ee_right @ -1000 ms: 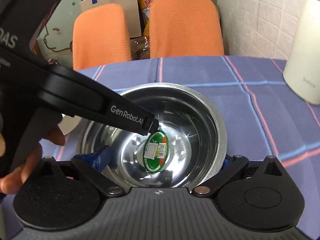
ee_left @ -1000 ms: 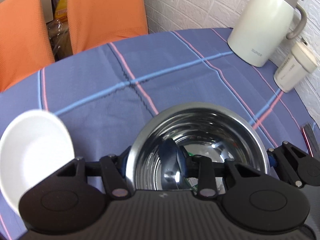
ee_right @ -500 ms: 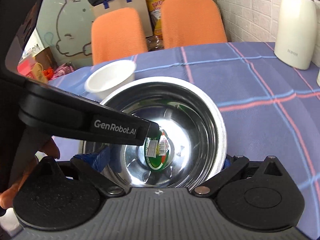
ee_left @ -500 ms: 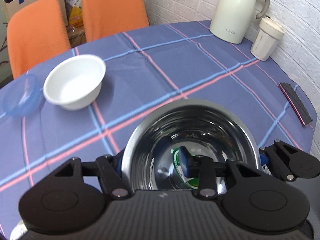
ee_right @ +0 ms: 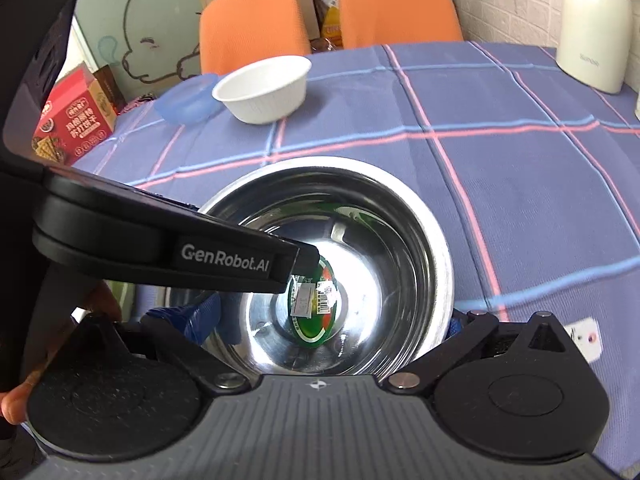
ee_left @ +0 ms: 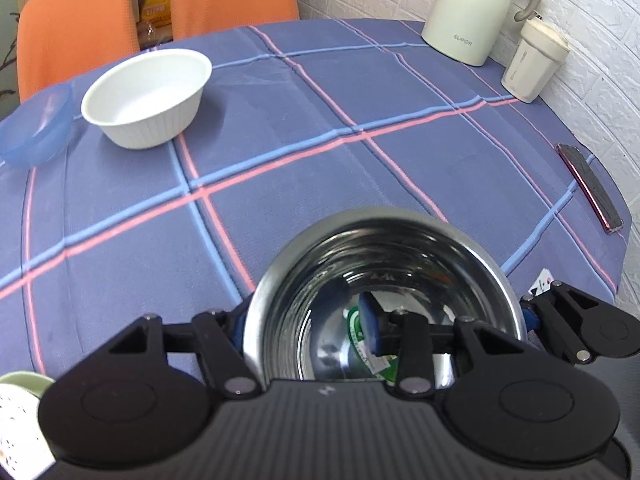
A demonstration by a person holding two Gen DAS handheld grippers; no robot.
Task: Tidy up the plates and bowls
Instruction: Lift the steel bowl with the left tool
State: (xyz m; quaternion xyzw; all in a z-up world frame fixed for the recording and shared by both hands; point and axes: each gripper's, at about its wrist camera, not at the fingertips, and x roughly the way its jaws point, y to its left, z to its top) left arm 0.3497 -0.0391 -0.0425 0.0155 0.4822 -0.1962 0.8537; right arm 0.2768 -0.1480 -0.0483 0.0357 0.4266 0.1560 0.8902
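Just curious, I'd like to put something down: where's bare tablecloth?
Bare: the middle, between steel bowl, white bowl and thermal jug; also between jug and phone. Crowded: white bowl beside blue bowl, jug beside cup.

A stainless-steel bowl [ee_right: 400,240] sits upright on the near part of the table, shiny inside, with a green-and-red label bearing a barcode stuck to its bottom. Farther back stands a white bowl [ee_left: 148,92] with a ribbed outer wall, upright and empty. Just beside it, toward the table's edge, is a translucent blue bowl [ee_left: 36,128], also upright; whether the two touch cannot be told.
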